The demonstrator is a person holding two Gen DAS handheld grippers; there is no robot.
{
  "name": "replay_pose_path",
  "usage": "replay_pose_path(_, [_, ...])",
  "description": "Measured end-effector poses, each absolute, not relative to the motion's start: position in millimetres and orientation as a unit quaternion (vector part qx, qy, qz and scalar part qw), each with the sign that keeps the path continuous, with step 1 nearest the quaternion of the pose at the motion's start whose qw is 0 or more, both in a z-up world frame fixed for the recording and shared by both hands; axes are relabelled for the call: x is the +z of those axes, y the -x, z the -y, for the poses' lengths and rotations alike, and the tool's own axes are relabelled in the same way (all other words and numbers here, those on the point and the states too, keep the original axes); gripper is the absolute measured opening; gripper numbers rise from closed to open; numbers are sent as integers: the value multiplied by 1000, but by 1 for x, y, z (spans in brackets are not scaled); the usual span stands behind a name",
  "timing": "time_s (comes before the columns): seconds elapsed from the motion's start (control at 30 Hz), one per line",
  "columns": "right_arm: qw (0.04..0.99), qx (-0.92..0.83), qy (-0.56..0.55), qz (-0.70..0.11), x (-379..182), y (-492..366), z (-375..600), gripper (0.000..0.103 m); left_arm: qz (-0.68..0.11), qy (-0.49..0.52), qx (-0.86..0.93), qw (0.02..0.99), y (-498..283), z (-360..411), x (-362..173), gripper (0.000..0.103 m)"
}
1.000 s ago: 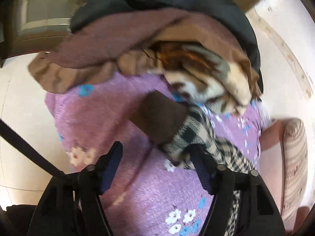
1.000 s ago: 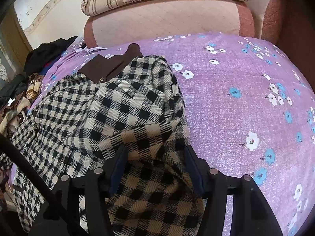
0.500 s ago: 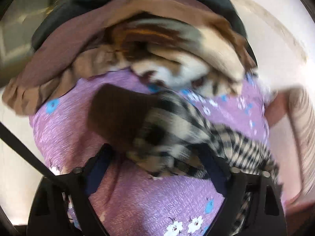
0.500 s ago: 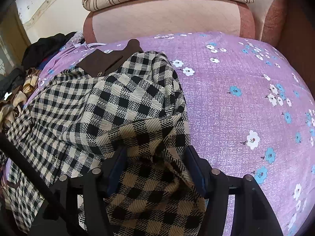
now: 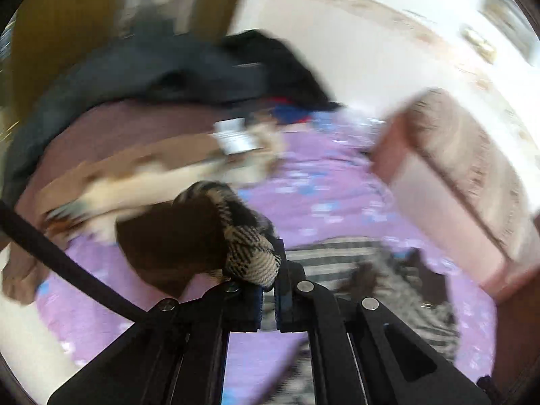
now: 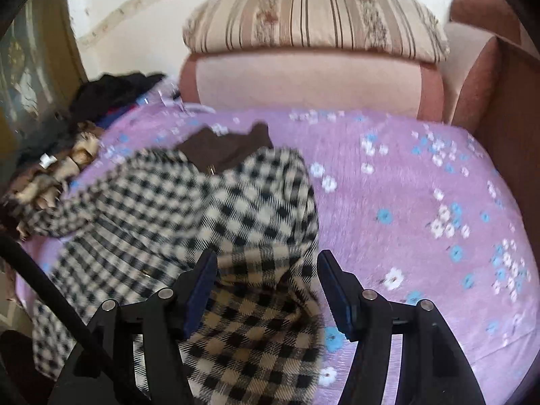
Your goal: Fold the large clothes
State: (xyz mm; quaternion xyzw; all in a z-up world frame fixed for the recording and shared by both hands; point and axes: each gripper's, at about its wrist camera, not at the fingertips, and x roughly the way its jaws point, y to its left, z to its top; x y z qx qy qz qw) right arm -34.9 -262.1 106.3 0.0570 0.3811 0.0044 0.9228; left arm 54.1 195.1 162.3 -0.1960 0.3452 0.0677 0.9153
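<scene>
A black-and-cream checked coat [image 6: 216, 222] with a dark brown lining [image 6: 226, 152] lies spread on the purple flowered bedspread [image 6: 422, 202]. My left gripper [image 5: 268, 290] is shut on a bunched checked sleeve end [image 5: 249, 253] with brown lining [image 5: 175, 236] and holds it lifted above the bed. My right gripper [image 6: 266, 287] is open, its fingers either side of a fold of the coat's lower part, not pinching it.
A pile of other clothes [image 5: 141, 77], dark, brown and tiger-striped, sits at the bed's left end. A pink sofa back [image 6: 310, 81] with a striped cushion [image 6: 314, 20] stands behind the bed. A brown armrest [image 6: 499, 84] is at the right.
My left gripper closed on the sleeve end and swung right, lifting it; that view is blurred by motion. My right gripper stayed open and drew back slightly as the coat shifted.
</scene>
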Motion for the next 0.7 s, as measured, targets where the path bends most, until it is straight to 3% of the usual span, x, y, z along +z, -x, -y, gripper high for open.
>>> replay_pose_path(0.23, [931,-33,-103,-348,117,49,309,67,-376,150,-117,907,-89,-2,181,4])
replay_pose_path(0.5, [907,-103,-192,-361,100,48,401,67,-454,76,-257,850,-96,207,114,7])
replay_pose_path(0.57, [902,-116,-208,-361,94,50,419,67,-491,59,-263,828,-95,236,87,32])
replay_pose_path(0.67, [893,-114,-235,-366,86,48,440,67,-513,91,-269,810,-84,234,71,58])
replay_pose_path(0.7, [892,-111,-241,-366,83,48,442,67,-516,102,-272,806,-80,228,69,61])
